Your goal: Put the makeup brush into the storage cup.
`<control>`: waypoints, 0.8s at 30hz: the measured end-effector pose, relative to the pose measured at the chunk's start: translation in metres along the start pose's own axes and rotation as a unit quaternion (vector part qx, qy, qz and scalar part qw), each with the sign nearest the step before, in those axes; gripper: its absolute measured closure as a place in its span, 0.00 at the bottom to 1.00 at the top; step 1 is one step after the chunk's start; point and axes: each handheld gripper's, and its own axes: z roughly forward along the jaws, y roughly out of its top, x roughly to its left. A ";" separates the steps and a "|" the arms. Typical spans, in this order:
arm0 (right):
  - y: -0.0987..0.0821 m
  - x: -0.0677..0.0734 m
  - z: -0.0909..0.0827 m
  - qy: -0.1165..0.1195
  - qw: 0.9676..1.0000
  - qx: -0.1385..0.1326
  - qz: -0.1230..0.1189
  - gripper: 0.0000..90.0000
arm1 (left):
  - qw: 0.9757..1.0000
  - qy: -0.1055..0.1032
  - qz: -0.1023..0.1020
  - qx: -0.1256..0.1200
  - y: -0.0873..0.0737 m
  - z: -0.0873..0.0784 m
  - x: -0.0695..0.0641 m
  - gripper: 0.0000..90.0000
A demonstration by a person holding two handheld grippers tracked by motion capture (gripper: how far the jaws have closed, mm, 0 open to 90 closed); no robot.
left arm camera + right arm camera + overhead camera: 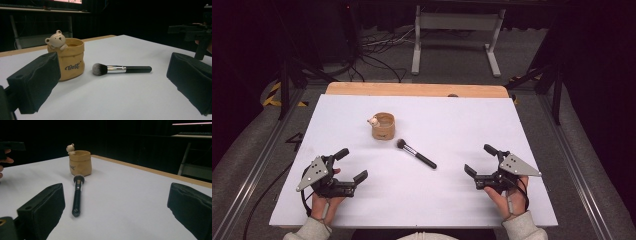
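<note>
Your brush (pixel 121 69), black handle with silver collar, lies mid-worktop beside the pot (pixel 69 58) marked "Best"; both grippers (pixel 353 164) (pixel 477 160) gape empty.

A white counter (pixel 492 120) with a bare wooden strip along its far edge carries a tan pouch-shaped pot (pixel 383 126), a small bear figure on its rim, and a black-handled makeup brush (pixel 416 154) lying just beside it.
</note>
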 end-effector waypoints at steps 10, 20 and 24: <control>0.002 0.000 -0.001 0.001 1.000 0.000 -0.001 0.02 | 1.000 0.002 0.000 0.004 0.002 -0.001 0.000 0.00; 0.003 0.000 0.004 0.001 1.000 0.015 -0.005 0.02 | 1.000 0.006 0.001 0.011 0.002 0.000 -0.002 0.00; 0.008 0.001 0.008 0.005 1.000 0.012 0.000 0.02 | 1.000 0.008 0.000 0.014 0.002 -0.001 -0.003 0.00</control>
